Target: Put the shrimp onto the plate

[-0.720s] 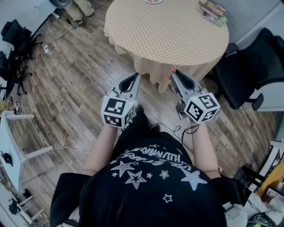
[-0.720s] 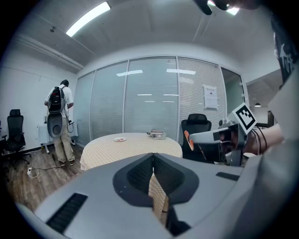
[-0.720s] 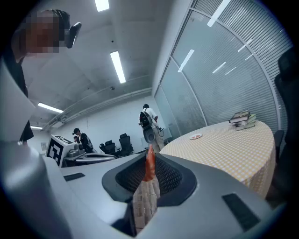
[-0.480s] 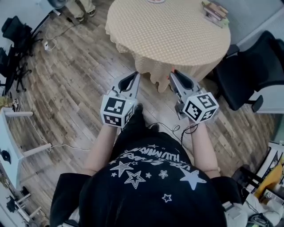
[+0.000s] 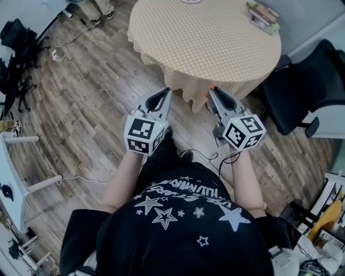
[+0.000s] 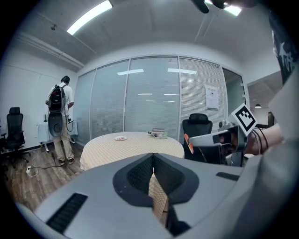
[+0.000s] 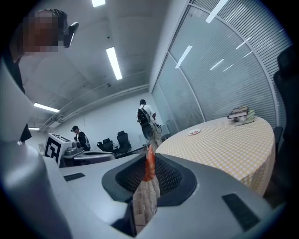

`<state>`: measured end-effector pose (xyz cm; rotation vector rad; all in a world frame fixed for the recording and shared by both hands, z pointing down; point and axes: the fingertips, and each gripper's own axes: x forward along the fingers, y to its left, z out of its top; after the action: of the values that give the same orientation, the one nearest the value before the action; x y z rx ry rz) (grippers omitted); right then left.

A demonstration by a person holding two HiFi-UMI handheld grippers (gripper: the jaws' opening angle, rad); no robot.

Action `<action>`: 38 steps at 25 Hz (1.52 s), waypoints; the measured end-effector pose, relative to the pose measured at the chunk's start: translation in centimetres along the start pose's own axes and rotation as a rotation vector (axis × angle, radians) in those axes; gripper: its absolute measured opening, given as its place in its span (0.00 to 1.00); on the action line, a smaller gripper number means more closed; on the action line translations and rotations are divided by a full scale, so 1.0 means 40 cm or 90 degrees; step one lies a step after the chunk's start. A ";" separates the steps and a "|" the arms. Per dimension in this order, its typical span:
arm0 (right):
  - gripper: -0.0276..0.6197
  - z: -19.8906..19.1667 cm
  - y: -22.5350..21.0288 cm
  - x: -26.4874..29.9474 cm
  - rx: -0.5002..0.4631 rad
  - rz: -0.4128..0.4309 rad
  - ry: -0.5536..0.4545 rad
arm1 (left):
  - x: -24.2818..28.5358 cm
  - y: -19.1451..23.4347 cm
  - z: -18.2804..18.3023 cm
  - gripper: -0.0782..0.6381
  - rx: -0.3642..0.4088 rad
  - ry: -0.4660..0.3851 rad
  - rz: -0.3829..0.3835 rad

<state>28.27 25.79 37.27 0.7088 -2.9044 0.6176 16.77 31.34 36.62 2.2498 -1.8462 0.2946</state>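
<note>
A small orange shrimp (image 7: 149, 162) is pinched upright between the jaws of my right gripper (image 7: 148, 175); its orange tip (image 6: 186, 138) also shows in the left gripper view. My left gripper (image 6: 153, 159) is shut with nothing in it. In the head view both the left gripper (image 5: 167, 90) and the right gripper (image 5: 212, 89) are held side by side just short of the near edge of a round table (image 5: 205, 38) with a yellow checked cloth. A small white plate (image 7: 194, 132) sits at the table's far side, also seen as the plate (image 6: 120, 138).
A stack of books (image 5: 263, 15) lies at the table's back right. A black office chair (image 5: 307, 86) stands right of the table. Cables (image 5: 215, 159) trail on the wood floor. A person with a backpack (image 6: 60, 119) stands beyond the table. A white desk (image 5: 13, 178) is at left.
</note>
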 end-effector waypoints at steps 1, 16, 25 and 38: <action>0.15 0.001 -0.002 0.007 -0.001 -0.002 0.000 | 0.007 0.007 0.001 0.12 -0.001 -0.001 -0.002; 0.15 0.096 -0.065 0.206 0.004 -0.056 -0.021 | 0.163 0.204 0.057 0.12 -0.002 -0.007 -0.055; 0.15 0.115 -0.100 0.357 0.029 -0.087 -0.022 | 0.228 0.362 0.061 0.12 -0.004 0.003 -0.068; 0.15 0.127 -0.203 0.455 0.056 -0.082 -0.012 | 0.322 0.441 0.051 0.12 -0.018 0.028 -0.045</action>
<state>15.87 9.43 38.82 0.9091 -2.8345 0.7298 1.97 15.32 39.08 2.2665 -1.7338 0.3012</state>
